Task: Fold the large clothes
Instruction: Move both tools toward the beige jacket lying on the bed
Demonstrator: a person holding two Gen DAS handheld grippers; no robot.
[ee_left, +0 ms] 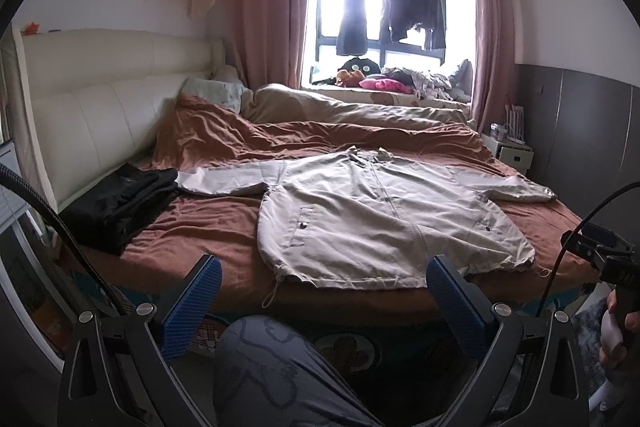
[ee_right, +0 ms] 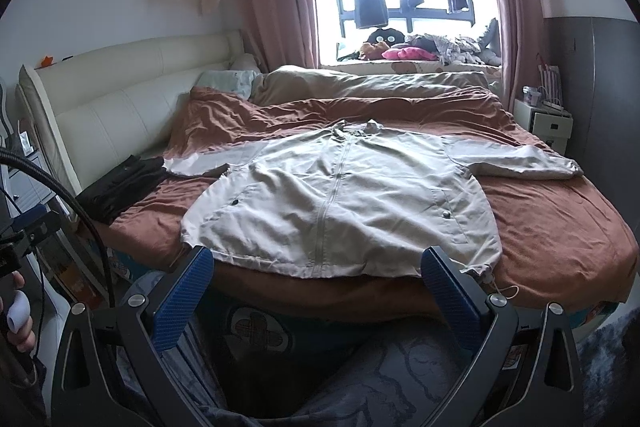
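Note:
A beige zip jacket (ee_left: 376,215) lies flat, front up, on the brown bedsheet (ee_left: 208,223), sleeves spread to both sides, hem toward me. It also shows in the right wrist view (ee_right: 340,203). My left gripper (ee_left: 324,275) is open and empty, held in front of the bed's near edge, just short of the jacket's hem. My right gripper (ee_right: 318,263) is open and empty, also just short of the hem. The right gripper's body shows at the right edge of the left wrist view (ee_left: 600,255).
A folded black garment (ee_left: 120,203) lies at the bed's left by the cream headboard (ee_left: 92,107). Rumpled quilt (ee_left: 352,111) and pillows fill the far side. A white nightstand (ee_right: 548,123) stands at the right. My knee (ee_left: 272,379) is below the grippers.

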